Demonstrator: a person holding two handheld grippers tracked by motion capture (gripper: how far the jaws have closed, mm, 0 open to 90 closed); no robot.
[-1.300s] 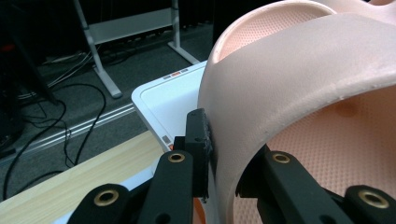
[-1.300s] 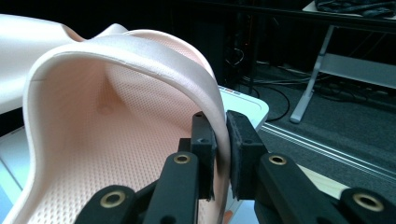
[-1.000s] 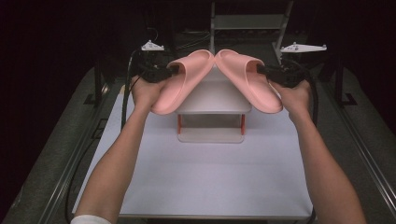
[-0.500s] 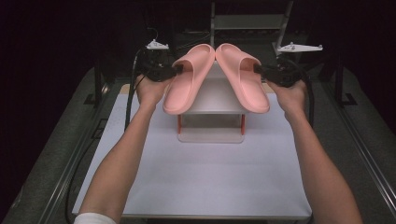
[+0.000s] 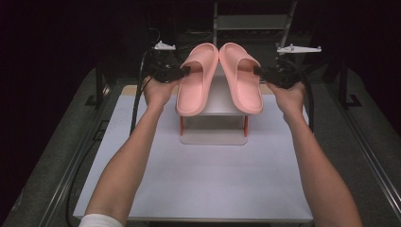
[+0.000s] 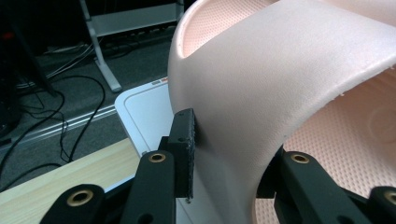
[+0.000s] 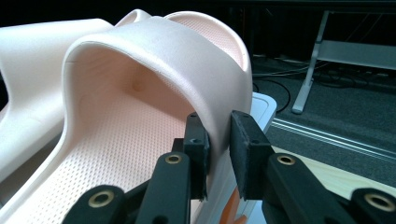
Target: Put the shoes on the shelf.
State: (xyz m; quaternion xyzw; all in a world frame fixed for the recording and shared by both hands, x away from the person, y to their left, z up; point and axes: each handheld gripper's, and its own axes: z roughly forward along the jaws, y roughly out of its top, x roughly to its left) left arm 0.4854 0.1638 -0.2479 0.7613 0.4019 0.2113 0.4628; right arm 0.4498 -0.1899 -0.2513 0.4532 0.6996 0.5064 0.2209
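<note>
Two pink slippers lie side by side over the top of a small white rack (image 5: 213, 138) with orange legs, toes pointing away and heels past its front edge. I cannot tell whether they rest on it. My left gripper (image 5: 178, 73) is shut on the outer side of the left slipper's (image 5: 195, 87) strap. My right gripper (image 5: 259, 72) is shut on the outer side of the right slipper's (image 5: 246, 85) strap. In the left gripper view, the left gripper (image 6: 229, 163) pinches the left slipper (image 6: 261, 84). In the right gripper view, the right gripper (image 7: 219, 149) clamps the right slipper (image 7: 140, 93), with the left slipper (image 7: 32, 70) beyond.
The rack stands at the back middle of a white tabletop (image 5: 198, 184), with open surface in front of it. A wooden strip (image 6: 60, 172) edges the far side. Dark floor, cables (image 6: 56, 102) and a grey metal stand (image 5: 250, 21) lie behind the table.
Both slippers swung from an inverted V, toes touching, to nearly parallel. The hands moved slightly forward and closer in over the rack. Both grips held.
</note>
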